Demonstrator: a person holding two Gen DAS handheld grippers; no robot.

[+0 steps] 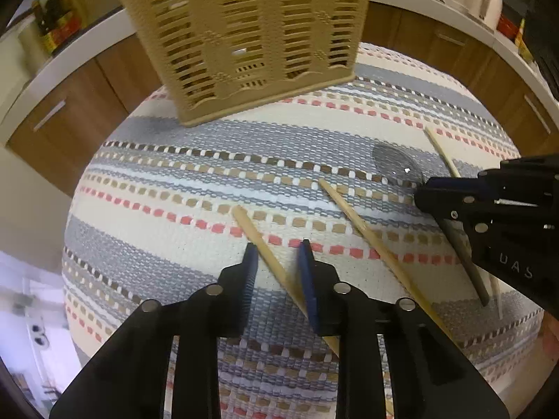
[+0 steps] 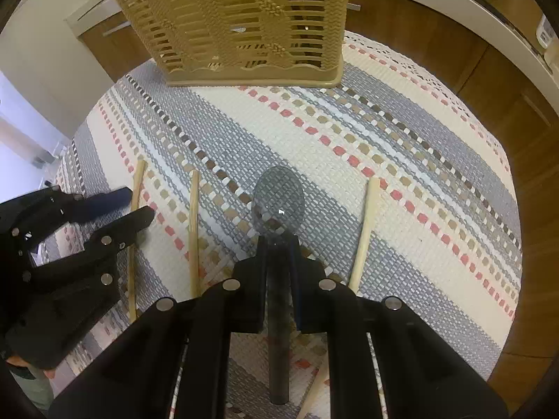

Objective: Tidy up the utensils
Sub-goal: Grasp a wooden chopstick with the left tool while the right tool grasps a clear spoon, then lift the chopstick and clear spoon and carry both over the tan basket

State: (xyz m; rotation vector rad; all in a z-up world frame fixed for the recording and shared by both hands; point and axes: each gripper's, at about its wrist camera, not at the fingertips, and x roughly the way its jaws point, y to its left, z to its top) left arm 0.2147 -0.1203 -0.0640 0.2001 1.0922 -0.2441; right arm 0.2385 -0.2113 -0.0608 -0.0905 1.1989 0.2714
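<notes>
Both grippers sit low over the striped woven mat [image 1: 195,188], the right one pinching a spoon and the left one straddling a chopstick.

Right gripper [image 2: 279,248] has its fingers pressed against the dark handle of a translucent grey spoon [image 2: 278,202], whose bowl lies on the mat ahead of the fingertips. Left gripper [image 1: 276,255] stands with fingers spread, a wooden chopstick [image 1: 265,248] running at a slant between them; whether they touch it cannot be told. A second chopstick [image 1: 363,230] lies just to the right, a third [image 1: 442,152] farther right beyond the spoon. The tan slatted basket [image 1: 244,35] stands upright at the mat's far edge, well apart from the utensils.
</notes>
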